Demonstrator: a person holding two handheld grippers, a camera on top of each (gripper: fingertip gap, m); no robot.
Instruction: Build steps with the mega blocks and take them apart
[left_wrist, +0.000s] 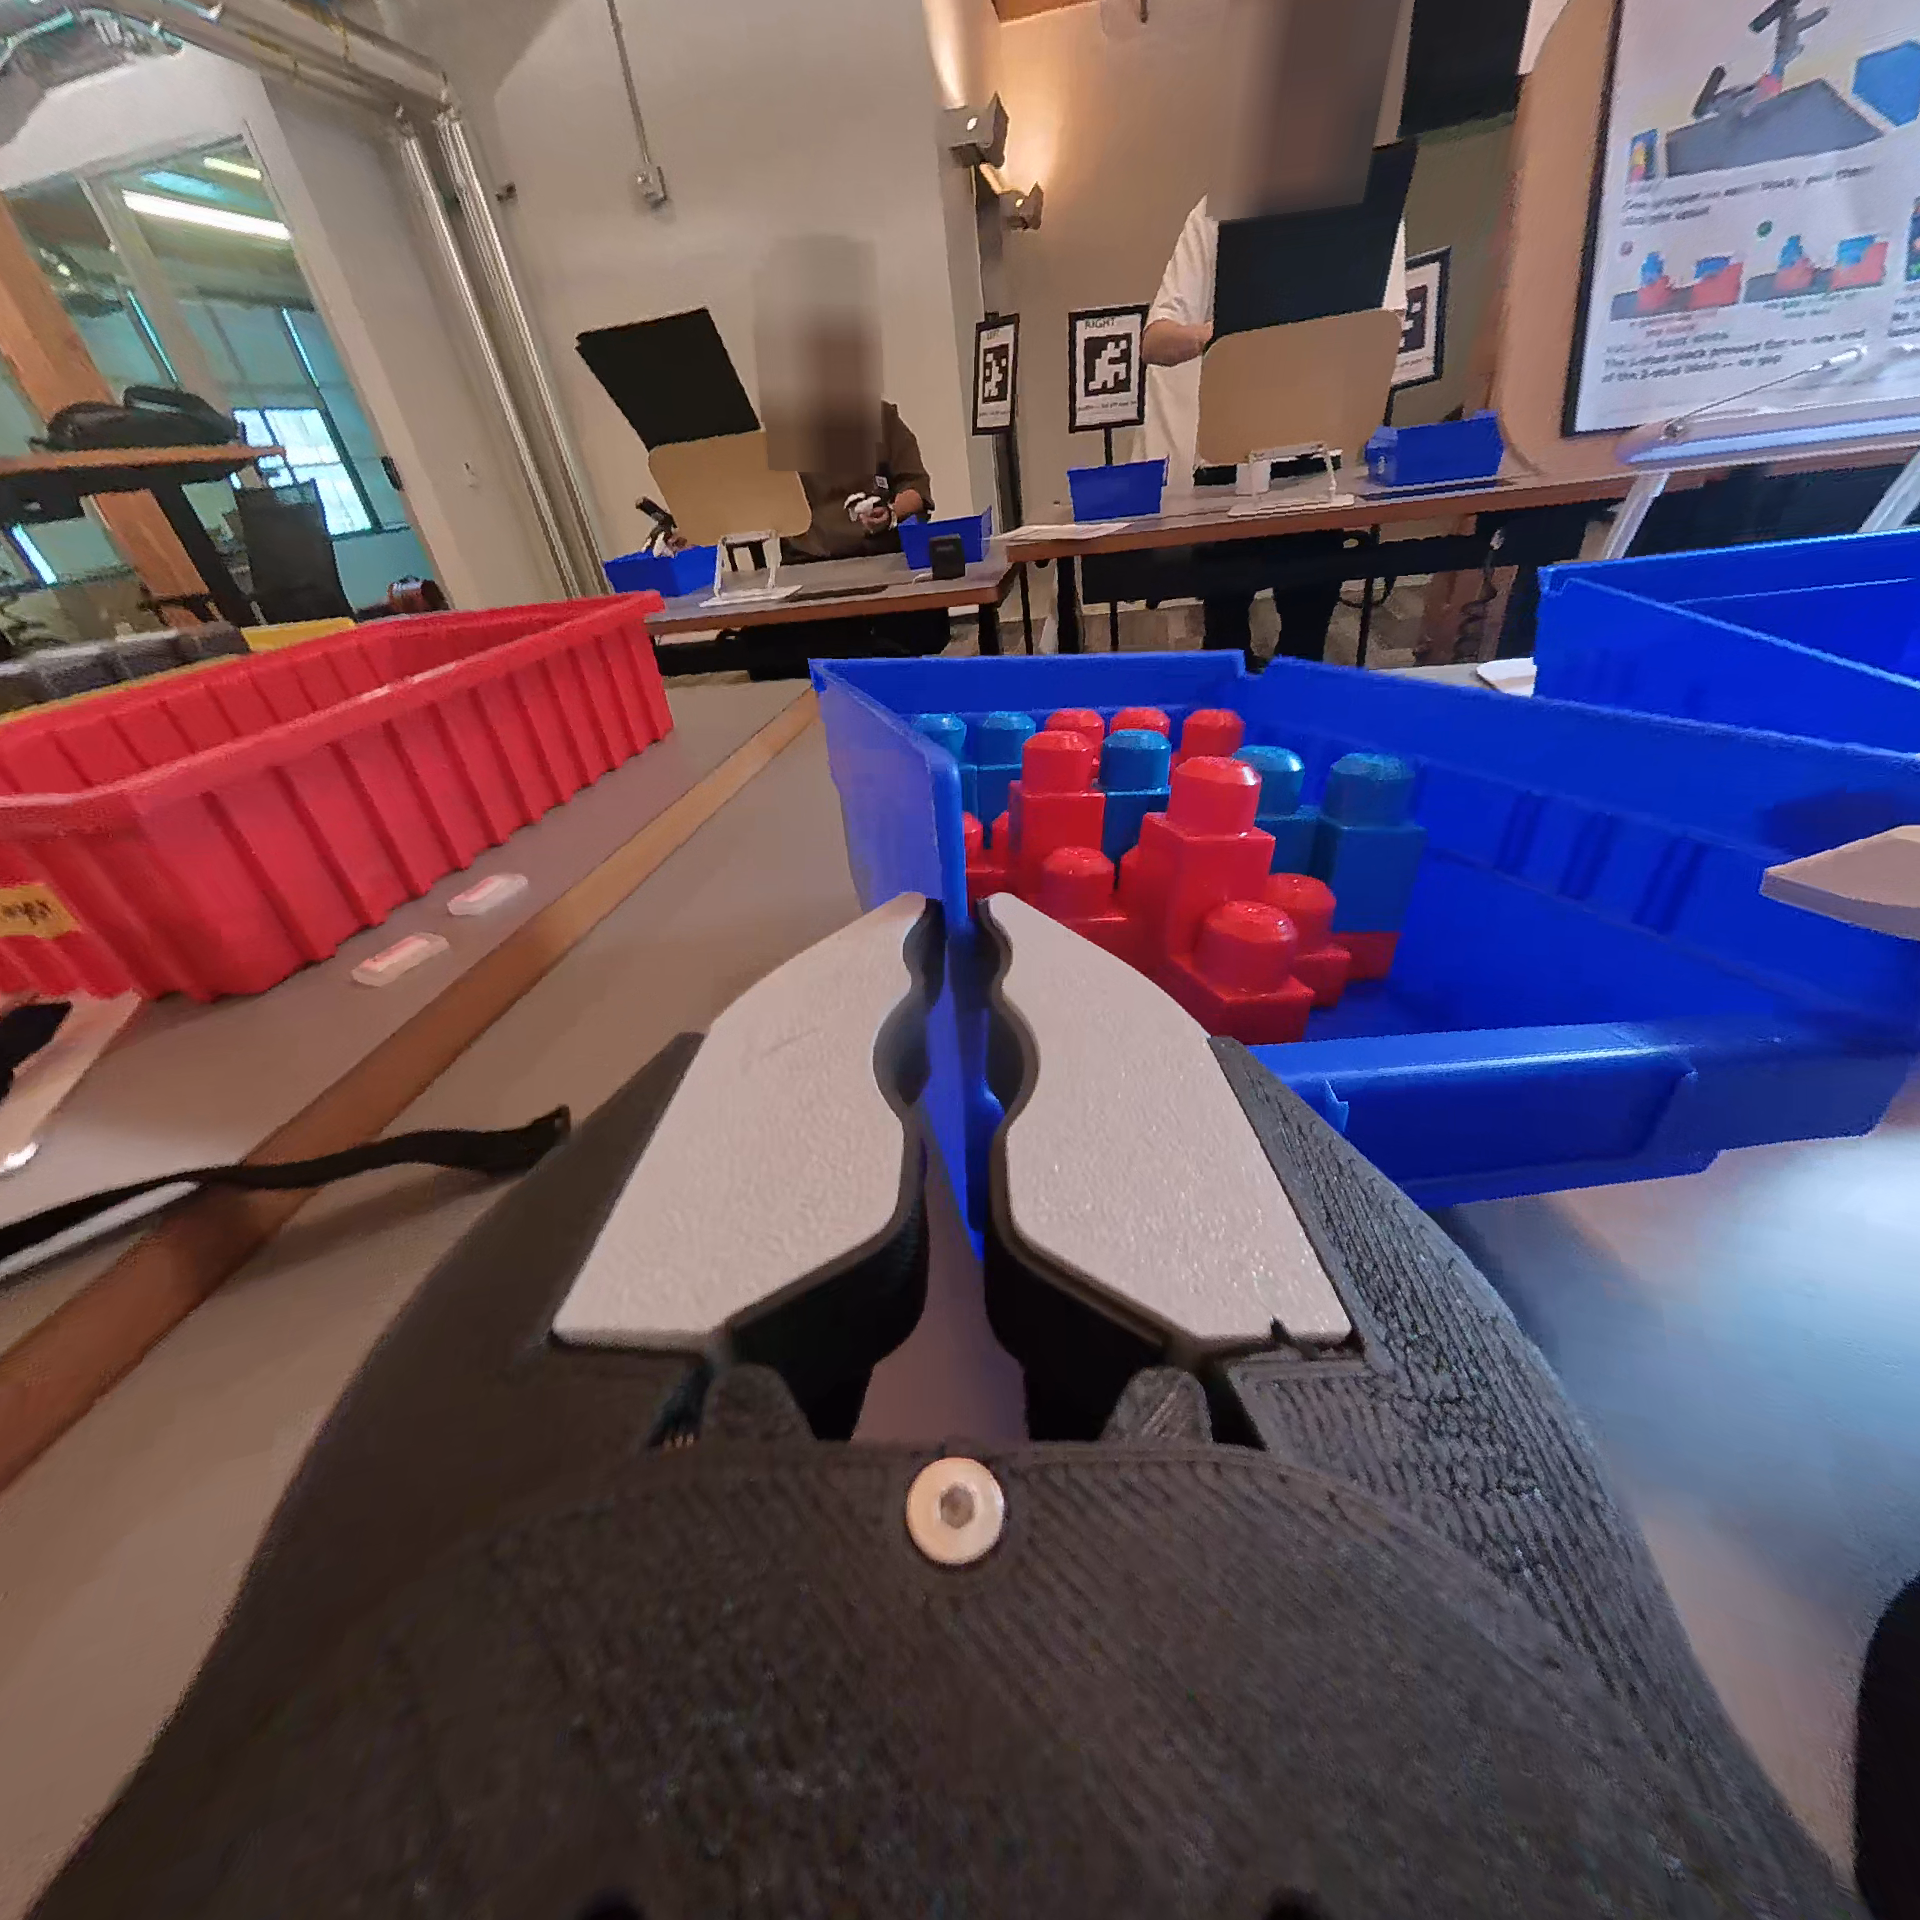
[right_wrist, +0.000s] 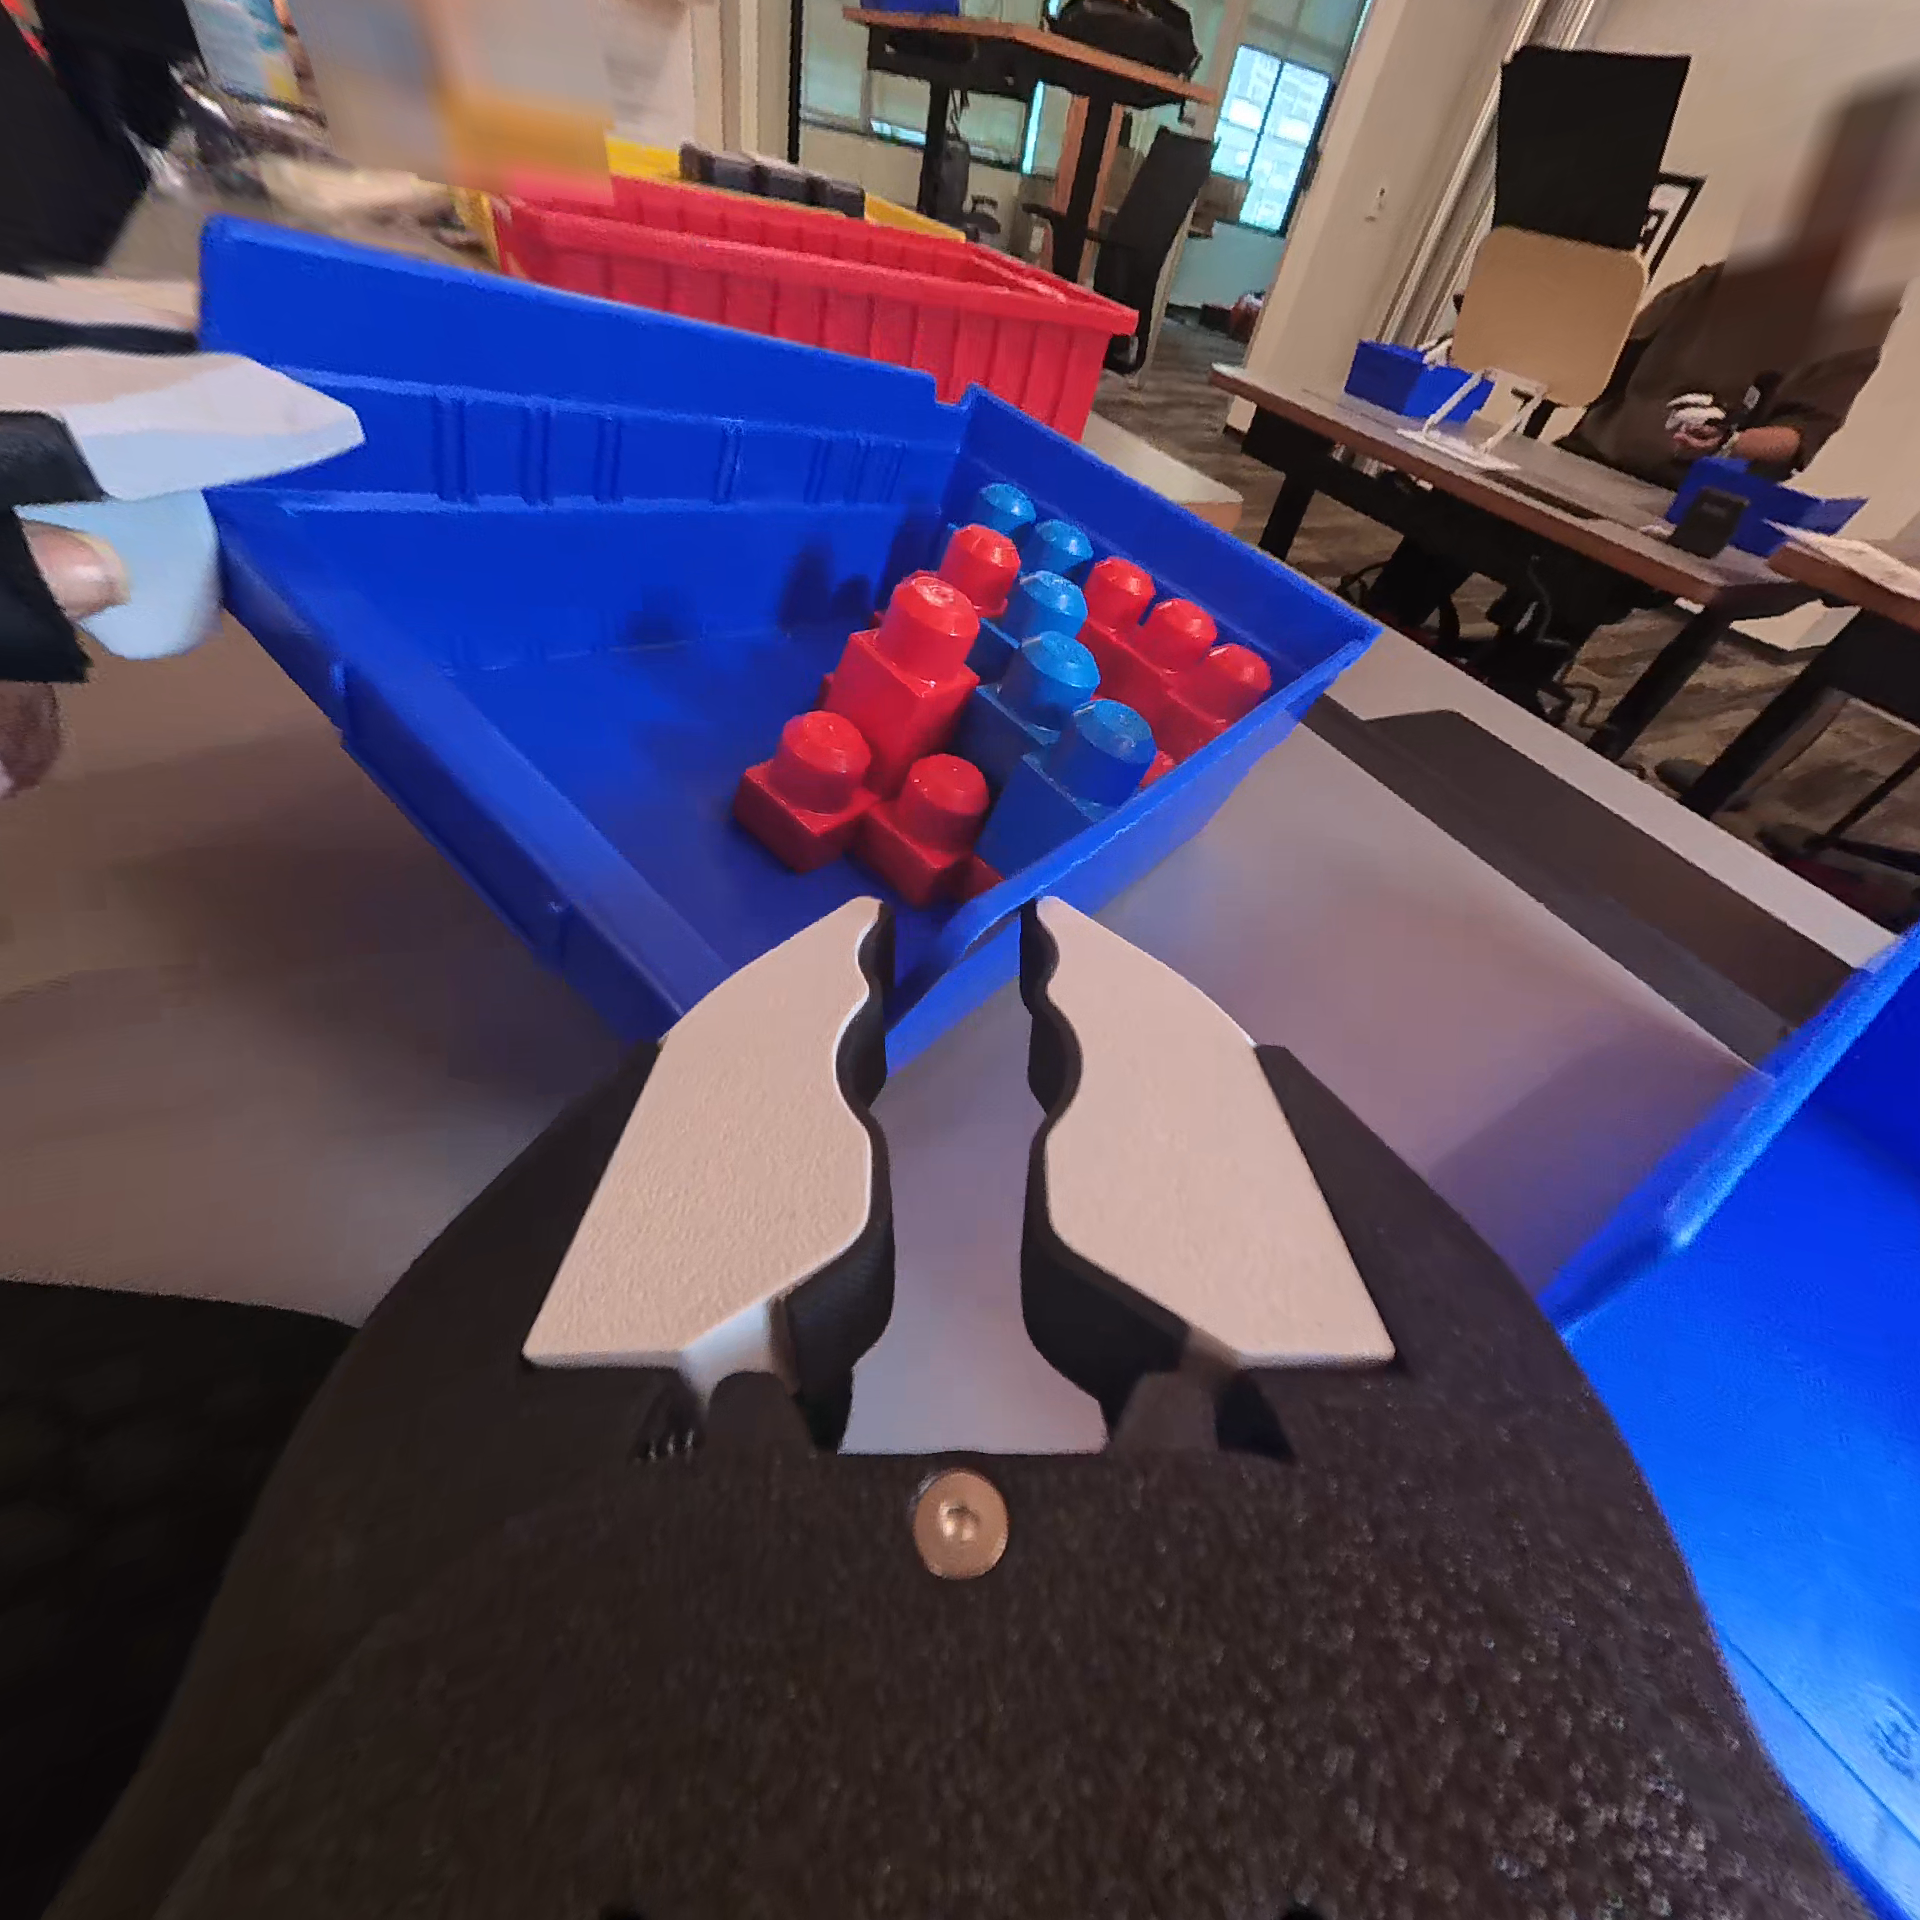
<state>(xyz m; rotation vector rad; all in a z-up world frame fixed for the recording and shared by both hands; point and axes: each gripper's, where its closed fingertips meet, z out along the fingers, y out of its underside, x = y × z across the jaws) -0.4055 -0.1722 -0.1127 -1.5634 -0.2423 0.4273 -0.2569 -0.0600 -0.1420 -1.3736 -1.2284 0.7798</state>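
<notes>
Your left gripper (left_wrist: 961, 914) is nearest, fingers clamped on the wall of the blue bin (left_wrist: 1558, 1081) at its corner. Your right gripper (right_wrist: 954, 920) sits at another corner of that bin (right_wrist: 582, 727), fingers apart, the rim just between the tips. Red and blue mega blocks (right_wrist: 977, 696), joined in steps, crowd one end of the bin. Beyond stands a red tray (left_wrist: 343, 769).

Behind your grey bench (left_wrist: 665, 1049) you've got white walls (left_wrist: 748, 187), a glazed partition (left_wrist: 208, 343) at left, a lit wall lamp (left_wrist: 987, 130), and long brown-edged tables (left_wrist: 1299, 514) with two seated or standing people (left_wrist: 862, 478).
</notes>
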